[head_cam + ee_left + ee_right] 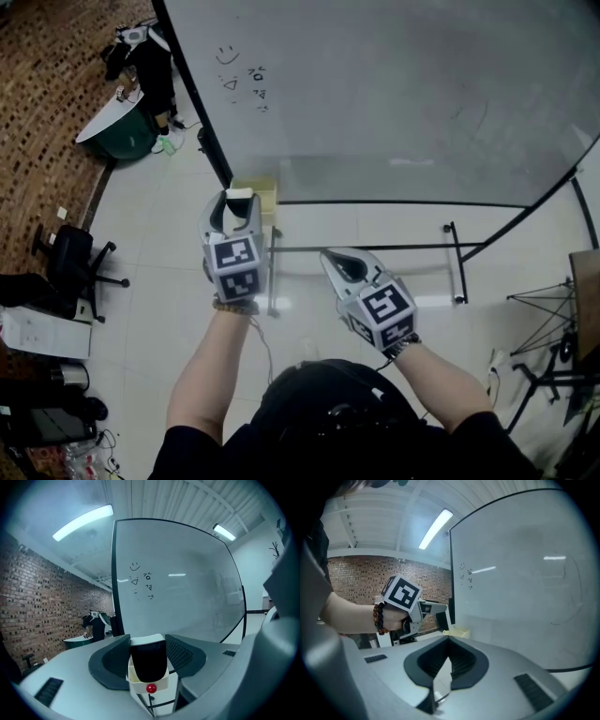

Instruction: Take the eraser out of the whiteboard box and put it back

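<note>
Return of the eraser to the box, seen from the head and both gripper views. My left gripper (pixel 238 201) holds the eraser (pixel 148 660): its jaws stand wide, with a pad against each side of the dark felt body, whose white cap shows at the jaw tips. The eraser's long axis stands upright in the left gripper view, across the line on which the jaws close. Its rounded lower end is seen directly over the open top of the whiteboard box (pixel 161 685), the cream holder with a red dot on its front wall. I cannot tell from these views whether that lower end is clear of the rim or sits a little inside it. In the head view the box hangs at the lower left corner of the whiteboard (pixel 394 84), just beyond the left jaw tips and slightly to their right. My right gripper (pixel 330 259) has its jaws closed tip to tip on nothing. It lies to the right and closer to my body, so the left hand is much the nearer to the box. I judge that the coming move depends on keeping the eraser's upright axis over the box mouth, so that a straight descent seats it; drift toward the board or sideways would catch a wall of the box.
</note>
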### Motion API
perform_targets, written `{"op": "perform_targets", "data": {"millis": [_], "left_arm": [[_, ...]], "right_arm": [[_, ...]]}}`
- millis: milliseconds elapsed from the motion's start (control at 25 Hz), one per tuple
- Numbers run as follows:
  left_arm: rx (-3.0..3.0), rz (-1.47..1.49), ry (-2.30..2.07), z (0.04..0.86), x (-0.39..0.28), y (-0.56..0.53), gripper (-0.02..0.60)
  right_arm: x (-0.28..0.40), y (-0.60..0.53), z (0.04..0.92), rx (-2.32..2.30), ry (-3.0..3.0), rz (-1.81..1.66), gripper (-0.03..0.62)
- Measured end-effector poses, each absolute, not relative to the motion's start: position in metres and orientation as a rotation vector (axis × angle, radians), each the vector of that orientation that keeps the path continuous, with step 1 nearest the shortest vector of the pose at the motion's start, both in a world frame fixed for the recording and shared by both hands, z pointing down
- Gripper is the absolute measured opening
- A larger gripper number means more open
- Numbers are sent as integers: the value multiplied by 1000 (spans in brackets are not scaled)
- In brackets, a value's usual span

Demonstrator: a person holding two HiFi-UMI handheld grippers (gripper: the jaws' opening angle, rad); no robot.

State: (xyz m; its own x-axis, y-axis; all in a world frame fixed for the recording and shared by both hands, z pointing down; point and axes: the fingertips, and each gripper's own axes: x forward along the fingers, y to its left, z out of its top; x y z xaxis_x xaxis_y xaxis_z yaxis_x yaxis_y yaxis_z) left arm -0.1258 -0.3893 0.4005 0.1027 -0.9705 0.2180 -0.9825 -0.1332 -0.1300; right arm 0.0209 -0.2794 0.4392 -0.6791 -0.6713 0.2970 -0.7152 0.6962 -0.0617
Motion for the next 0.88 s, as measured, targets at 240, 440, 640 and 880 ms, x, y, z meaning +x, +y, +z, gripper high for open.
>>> {"op": "perform_targets", "data": {"millis": [240, 440, 640, 880], "left_arm": [[2271, 344, -2047, 395, -104, -334, 227], [2269, 378, -2068, 396, -93, -285, 227], [2264, 377, -2038, 400, -83, -241, 227], [2286, 394, -2029, 396, -80, -201, 227]], "right_arm": [[40, -232, 438, 1067, -2672, 237, 25], [52, -189, 438, 1025, -2689, 222, 25], [59, -158, 439, 1011, -2711, 226, 25], [55, -132, 433, 1006, -2732, 234, 25]]}}
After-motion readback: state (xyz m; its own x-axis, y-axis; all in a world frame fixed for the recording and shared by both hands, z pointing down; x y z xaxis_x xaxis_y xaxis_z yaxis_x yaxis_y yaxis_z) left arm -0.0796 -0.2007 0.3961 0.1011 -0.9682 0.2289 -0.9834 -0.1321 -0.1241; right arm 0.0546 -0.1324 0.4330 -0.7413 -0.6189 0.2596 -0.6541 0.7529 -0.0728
